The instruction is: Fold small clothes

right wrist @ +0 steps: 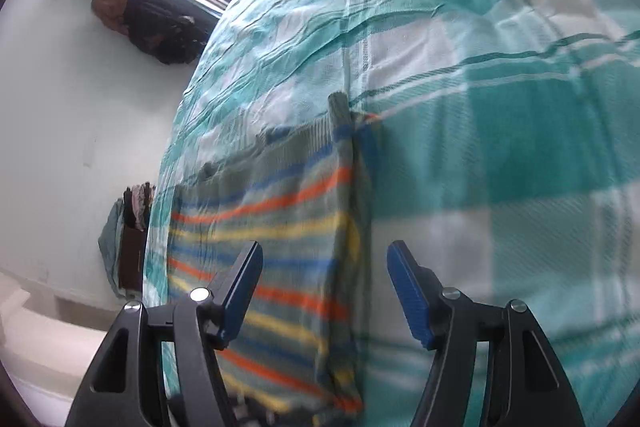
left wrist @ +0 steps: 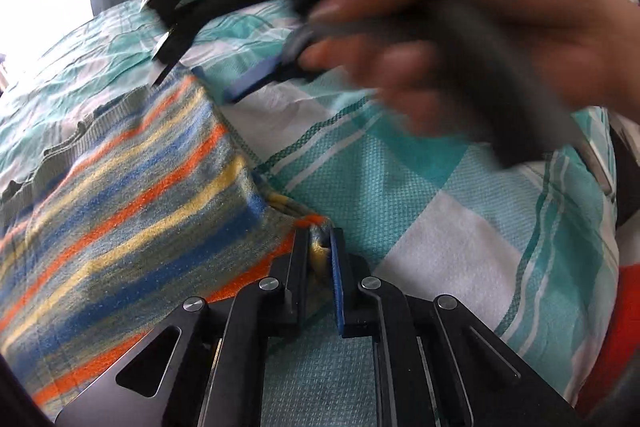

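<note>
A small striped garment [left wrist: 120, 195] in orange, blue, yellow and grey with a grey ribbed band lies flat on the bed. My left gripper [left wrist: 320, 239] is shut on its near right corner, cloth bunched between the pads. My right gripper [left wrist: 200, 75] shows blurred at the garment's far corner in the left wrist view, held by a hand [left wrist: 480, 39]. In the right wrist view the right gripper [right wrist: 324, 259] is open and empty, its jaws astride the right edge of the garment [right wrist: 280, 227].
The bed is covered with a teal and white checked sheet [left wrist: 440, 195], also in the right wrist view [right wrist: 500, 107]. A white wall [right wrist: 80, 127], a window and dark hanging clothes [right wrist: 160, 27] lie beyond the bed's left edge.
</note>
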A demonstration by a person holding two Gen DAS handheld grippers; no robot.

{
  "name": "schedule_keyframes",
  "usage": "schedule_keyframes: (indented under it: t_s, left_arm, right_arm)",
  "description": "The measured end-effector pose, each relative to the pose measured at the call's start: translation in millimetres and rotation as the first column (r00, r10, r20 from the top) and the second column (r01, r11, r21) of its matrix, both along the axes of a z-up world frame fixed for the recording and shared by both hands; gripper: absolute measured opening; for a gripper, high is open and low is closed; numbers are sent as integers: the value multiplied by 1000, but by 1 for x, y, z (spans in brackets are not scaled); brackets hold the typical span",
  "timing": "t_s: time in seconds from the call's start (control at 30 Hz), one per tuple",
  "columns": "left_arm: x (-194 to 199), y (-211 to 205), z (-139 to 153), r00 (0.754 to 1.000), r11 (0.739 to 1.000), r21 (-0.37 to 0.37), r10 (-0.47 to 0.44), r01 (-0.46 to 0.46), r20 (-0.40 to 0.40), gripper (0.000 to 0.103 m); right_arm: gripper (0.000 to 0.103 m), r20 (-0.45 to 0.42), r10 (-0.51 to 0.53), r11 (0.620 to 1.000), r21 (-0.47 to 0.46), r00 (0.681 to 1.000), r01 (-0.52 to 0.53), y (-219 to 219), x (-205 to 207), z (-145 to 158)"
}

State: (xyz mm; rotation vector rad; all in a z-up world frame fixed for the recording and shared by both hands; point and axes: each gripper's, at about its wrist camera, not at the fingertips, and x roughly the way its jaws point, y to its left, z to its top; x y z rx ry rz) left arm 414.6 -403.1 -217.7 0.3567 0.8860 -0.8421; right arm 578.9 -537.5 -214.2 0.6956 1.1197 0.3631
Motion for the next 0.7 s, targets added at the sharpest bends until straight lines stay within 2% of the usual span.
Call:
schedule_keyframes:
  t_s: [0.07, 0.13, 0.17, 0.23, 0.3, 0.4, 0.47, 0.6, 0.7]
  left_arm:
    - [2, 6, 4, 1000, 999, -35, 8, -8, -13, 8]
    - [5, 18, 15, 999, 995, -98, 30, -33, -35, 8]
    - [6, 28, 23, 998, 990, -132, 47, -52, -41, 7]
    - [8, 57, 41, 994, 972, -211, 93, -103, -57, 7]
    - [11, 94, 56, 984, 941, -290, 152, -172, -90, 7]
    - [14, 158, 76, 953, 883, -359, 273, -301, -128, 7]
    - [12, 202, 85, 927, 845, -382, 348, -374, -139, 7]
    - [16, 282, 81, 847, 760, -378, 494, -529, -193, 7]
    - [20, 324, 60, 784, 708, -338, 576, -621, -234, 7]
  right_arm:
    - [63, -22, -30, 999, -17, 999, 29, 6, 18, -13]
    - [29, -12, -60, 998, -28, 998, 60, 8, 23, -15]
    - [9, -6, -80, 995, -58, 997, 80, 9, 24, -10]
    - [9, 37, -78, 993, -80, 996, 81, 17, 21, 7]
    - [9, 109, -35, 994, -104, 993, 46, 36, 19, 39]
    - [9, 184, 30, 996, -84, 983, -15, 74, 25, 78]
    - [9, 220, 87, 994, -77, 972, -72, 115, 33, 100]
    - [9, 236, 202, 978, -103, 951, -182, 202, 51, 109]
    - [9, 203, 251, 966, -116, 946, -232, 261, 65, 91]
